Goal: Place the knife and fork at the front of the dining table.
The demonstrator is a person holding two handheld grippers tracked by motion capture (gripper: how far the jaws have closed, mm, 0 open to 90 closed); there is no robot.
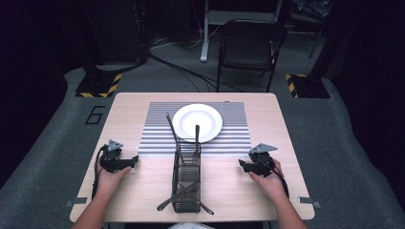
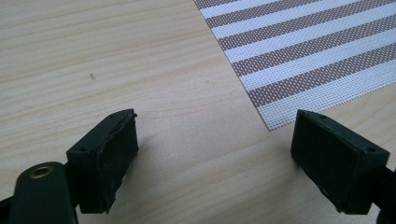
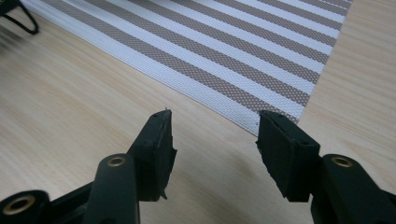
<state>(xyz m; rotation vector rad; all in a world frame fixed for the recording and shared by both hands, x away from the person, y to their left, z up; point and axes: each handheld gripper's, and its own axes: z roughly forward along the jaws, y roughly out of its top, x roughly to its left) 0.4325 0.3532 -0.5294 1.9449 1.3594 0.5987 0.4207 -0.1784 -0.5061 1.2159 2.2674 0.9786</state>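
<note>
A white plate [image 1: 197, 122] lies on a striped placemat [image 1: 157, 138] at the middle of the wooden table [image 1: 224, 191]. In front of it stands a black wire caddy [image 1: 186, 183] with dark utensils sticking out of it. My left gripper [image 1: 135, 161] rests on the table at the left, jaws open over bare wood beside the placemat's corner [image 2: 299, 60]. My right gripper [image 1: 241, 164] rests at the right of the caddy, jaws open and empty, facing the placemat's other near corner [image 3: 261, 60]. In its own view the left gripper [image 2: 215, 154] holds nothing, nor does the right gripper [image 3: 215, 147].
A folding chair [image 1: 250, 45] stands beyond the table's far edge, with cables on the floor around it. A foot of the wire caddy [image 3: 18, 18] shows at the upper left of the right gripper view.
</note>
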